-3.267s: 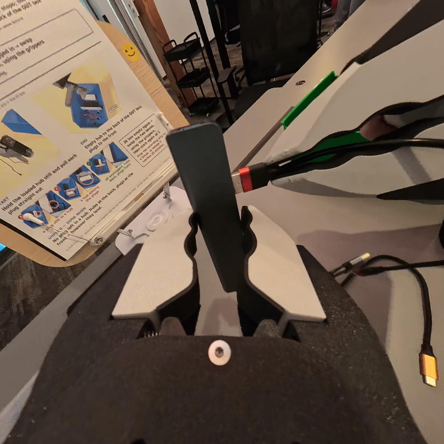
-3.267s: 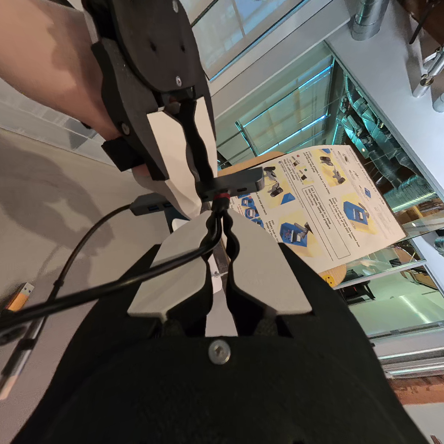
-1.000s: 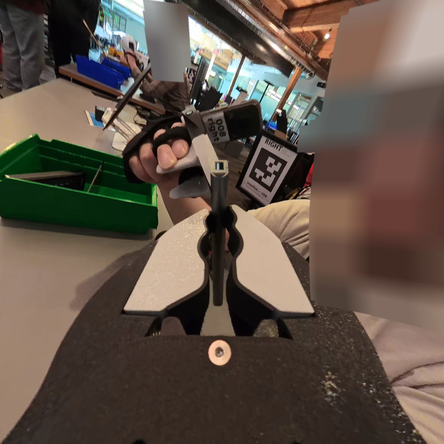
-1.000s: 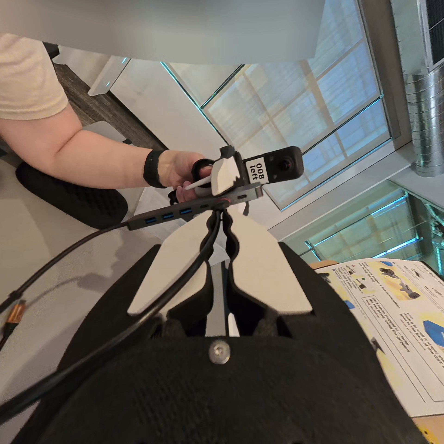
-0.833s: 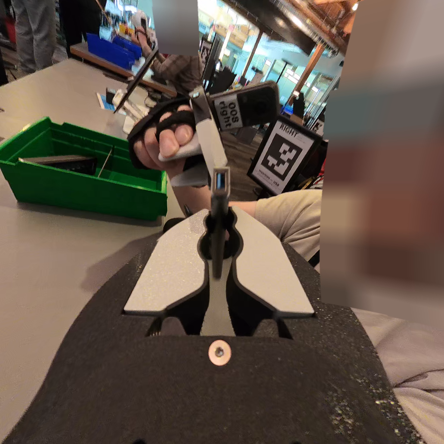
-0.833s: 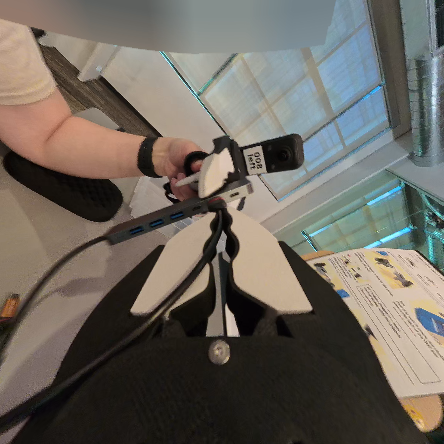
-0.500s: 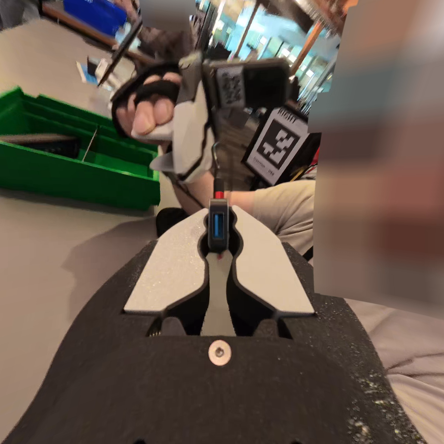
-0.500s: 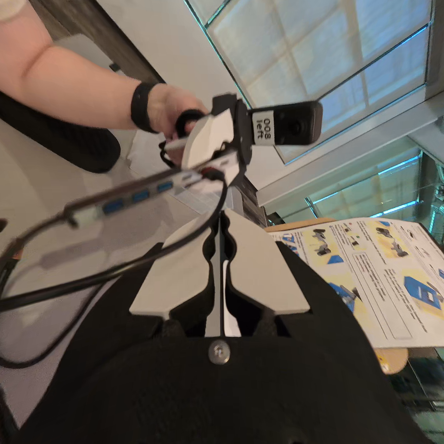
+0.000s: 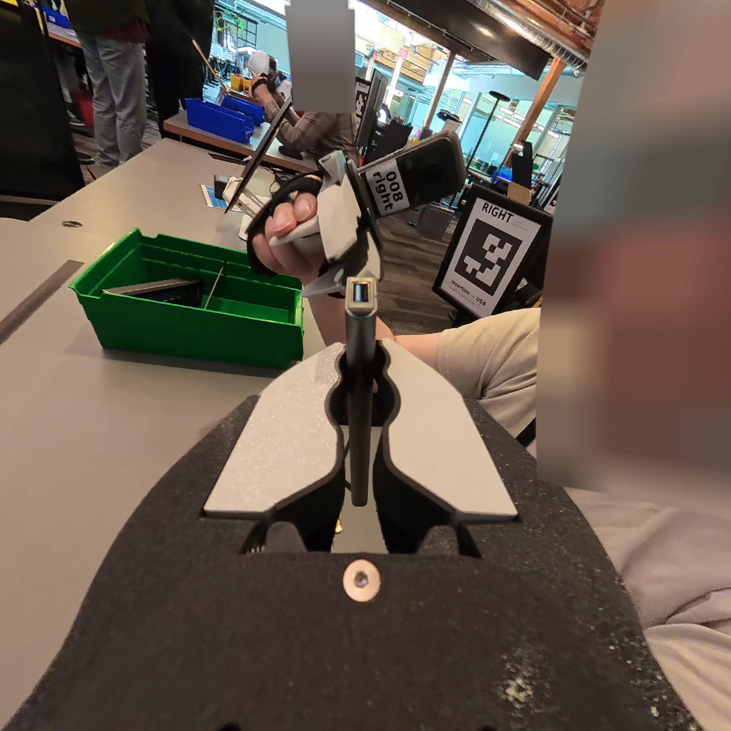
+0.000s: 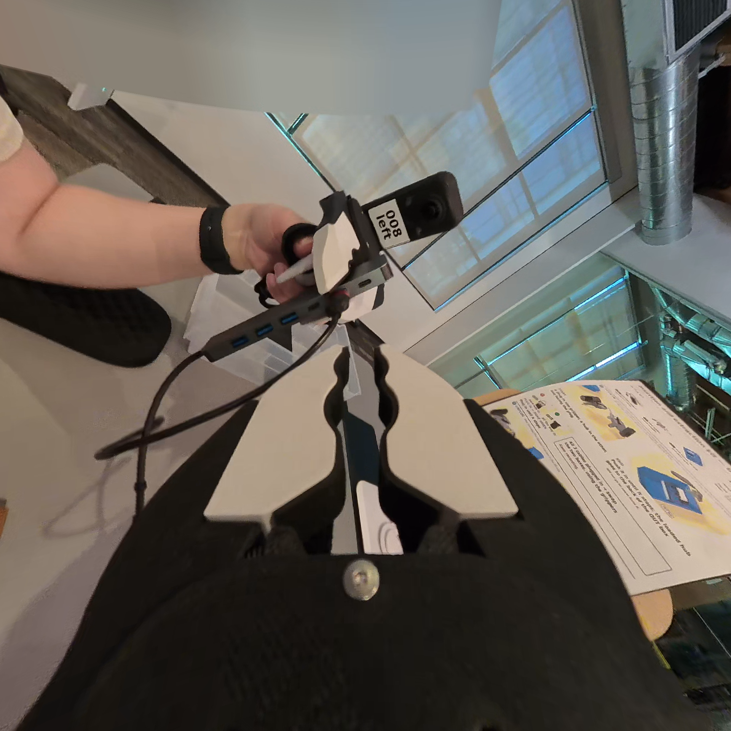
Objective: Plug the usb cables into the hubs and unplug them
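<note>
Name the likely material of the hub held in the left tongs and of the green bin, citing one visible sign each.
Hub: probably anodised metal; dark grey matte shell, crisp edges. It could be painted plastic.
Green bin: moulded plastic; uniform glossy colour, thin ribbed walls.

My left gripper [image 9: 360, 356] is filled by the grey USB hub [image 9: 359, 395], so nothing else passes between its fingers. Just beyond the hub's blue-port end, my right gripper [image 9: 348, 253] blocks the way ahead. My right gripper's own gap is narrow and bare. The green bin [image 9: 190, 316] stands near the desk's [image 9: 99, 435] far edge on the left; bare desk lies between it and me. Two black cables [image 10: 221, 411] loop across the space under the hub. A printed instruction sheet [image 10: 617, 466] covers the right side.
</note>
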Available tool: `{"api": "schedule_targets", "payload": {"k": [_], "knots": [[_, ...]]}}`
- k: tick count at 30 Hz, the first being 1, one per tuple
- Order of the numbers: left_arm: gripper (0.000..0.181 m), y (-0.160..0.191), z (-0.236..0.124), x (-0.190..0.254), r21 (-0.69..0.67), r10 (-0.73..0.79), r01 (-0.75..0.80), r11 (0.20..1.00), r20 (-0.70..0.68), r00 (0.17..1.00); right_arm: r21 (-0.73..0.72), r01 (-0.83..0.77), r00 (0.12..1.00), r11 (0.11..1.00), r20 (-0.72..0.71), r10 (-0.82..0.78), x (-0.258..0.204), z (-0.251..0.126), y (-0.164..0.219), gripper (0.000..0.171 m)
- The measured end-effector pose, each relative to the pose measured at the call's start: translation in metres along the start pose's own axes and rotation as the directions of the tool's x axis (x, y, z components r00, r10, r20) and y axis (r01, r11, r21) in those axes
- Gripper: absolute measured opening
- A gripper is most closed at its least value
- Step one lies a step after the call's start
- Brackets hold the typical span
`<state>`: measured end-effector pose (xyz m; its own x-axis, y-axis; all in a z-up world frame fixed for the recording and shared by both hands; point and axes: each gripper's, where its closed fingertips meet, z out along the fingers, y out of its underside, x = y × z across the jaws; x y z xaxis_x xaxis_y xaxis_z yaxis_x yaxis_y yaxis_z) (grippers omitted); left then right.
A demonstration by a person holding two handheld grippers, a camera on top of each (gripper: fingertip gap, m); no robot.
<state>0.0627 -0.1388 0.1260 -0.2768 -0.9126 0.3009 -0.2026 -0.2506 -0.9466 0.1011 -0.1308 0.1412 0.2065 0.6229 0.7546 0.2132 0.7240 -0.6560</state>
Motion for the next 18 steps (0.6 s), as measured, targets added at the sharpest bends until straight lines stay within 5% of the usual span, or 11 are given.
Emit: {"api": "schedule_targets", "payload": {"k": [10, 18], "knots": [[0.011, -0.009, 0.002, 0.012, -0.013, 0.152, -0.151, 0.988, 0.107, 0.983, 0.009, -0.034, 0.999, 0.999, 0.012, 0.034, -0.009, 0.011, -0.021, 0.016], [0.011, -0.016, 0.004, 0.036, -0.012, 0.243, -0.243, 0.97, 0.112, 0.963, -0.012, 0.122, 0.99, 0.992, -0.067, -0.122, -0.013, 0.015, -0.039, 0.011]]}}
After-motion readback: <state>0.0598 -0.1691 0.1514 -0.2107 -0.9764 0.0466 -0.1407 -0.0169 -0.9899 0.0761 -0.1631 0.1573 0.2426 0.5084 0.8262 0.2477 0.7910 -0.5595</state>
